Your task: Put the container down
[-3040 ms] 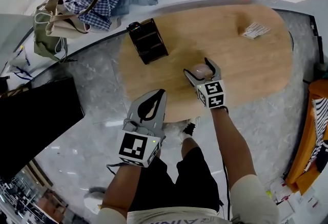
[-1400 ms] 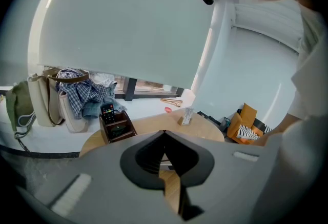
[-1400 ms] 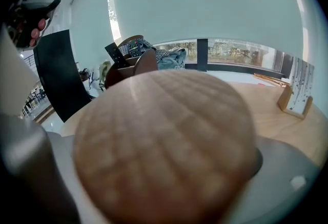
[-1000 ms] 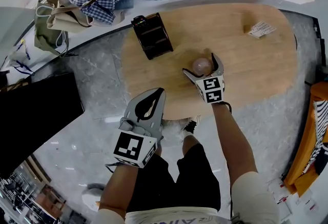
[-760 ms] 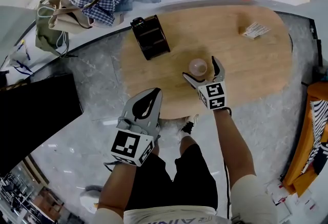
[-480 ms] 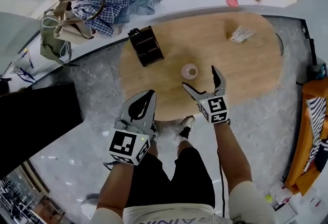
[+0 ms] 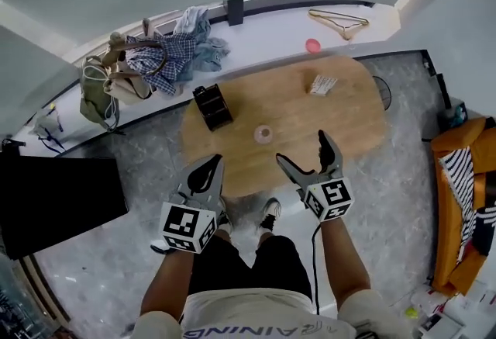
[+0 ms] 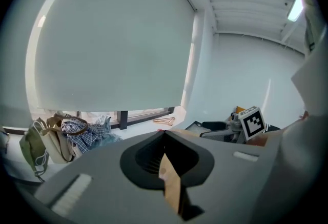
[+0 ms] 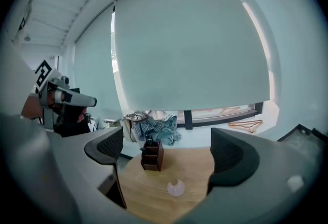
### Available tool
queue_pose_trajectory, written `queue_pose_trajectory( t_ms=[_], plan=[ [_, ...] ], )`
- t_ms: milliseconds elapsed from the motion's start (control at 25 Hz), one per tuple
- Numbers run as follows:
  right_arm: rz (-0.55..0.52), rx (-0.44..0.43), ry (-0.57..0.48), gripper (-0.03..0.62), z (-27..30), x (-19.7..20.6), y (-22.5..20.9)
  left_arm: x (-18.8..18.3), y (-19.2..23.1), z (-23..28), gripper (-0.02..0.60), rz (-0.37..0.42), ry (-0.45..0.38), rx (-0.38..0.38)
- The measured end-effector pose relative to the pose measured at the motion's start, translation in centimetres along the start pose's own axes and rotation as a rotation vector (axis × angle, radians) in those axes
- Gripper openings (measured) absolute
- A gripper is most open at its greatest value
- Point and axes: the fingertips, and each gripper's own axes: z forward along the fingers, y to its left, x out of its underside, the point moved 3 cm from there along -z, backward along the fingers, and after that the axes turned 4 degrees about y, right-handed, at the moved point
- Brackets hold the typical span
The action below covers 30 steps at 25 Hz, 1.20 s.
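The container (image 7: 263, 133), a small clear pinkish cup, stands upright near the middle of the oval wooden table (image 7: 349, 112). It also shows low in the right gripper view as the container (image 9: 176, 187). My right gripper (image 7: 302, 147) hangs at the table's near edge, well short of the cup; its jaws are wide apart, closing slightly, and nothing is between them (image 9: 167, 143). My left gripper (image 7: 214, 163) hovers off the table's near left edge, its jaws shut with nothing in them (image 8: 164, 136).
A dark wooden organizer (image 7: 212, 106) stands on the table's left part and a small packet (image 7: 322, 84) lies at its far right. Behind, a ledge holds clothes (image 7: 174, 50), a bag (image 7: 101, 89), a hanger (image 7: 339, 21). An orange seat (image 7: 457, 174) is at the right.
My right gripper has let go of the container and drawn back toward the person. The cup now stands alone on the table. The head view has pulled up and away.
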Motion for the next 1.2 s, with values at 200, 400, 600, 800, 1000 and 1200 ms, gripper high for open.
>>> queue_pose_trajectory(
  t_ms=[200,400,600,800,1000,1200],
  plan=[
    [0.051,-0.018,-0.054,0.532,-5.1,-5.4,1.4,-5.0,-1.6,-3.1,0.002,0.011,-0.071,-0.006],
    [0.034,-0.023,-0.106,0.502,-10.2,-10.3,4.0,-8.3,-4.4,-7.0,0.002,0.056,-0.094,0.026],
    [-0.009,-0.039,-0.202,0.428,-14.5,-15.4,6.8,-11.4,-5.5,-10.8,0.002,0.06,-0.16,0.01],
    [-0.069,-0.079,-0.258,0.364,-17.0,-19.4,9.2,-14.3,-6.0,-13.1,0.002,0.077,-0.228,-0.003],
    [-0.115,-0.084,-0.357,0.264,-19.6,-24.0,10.3,-17.0,-6.8,-14.4,0.002,0.107,-0.291,-0.005],
    [-0.115,-0.032,-0.431,0.148,-21.4,-26.3,9.3,-18.3,-7.7,-14.5,0.002,0.127,-0.32,0.001]
  ],
)
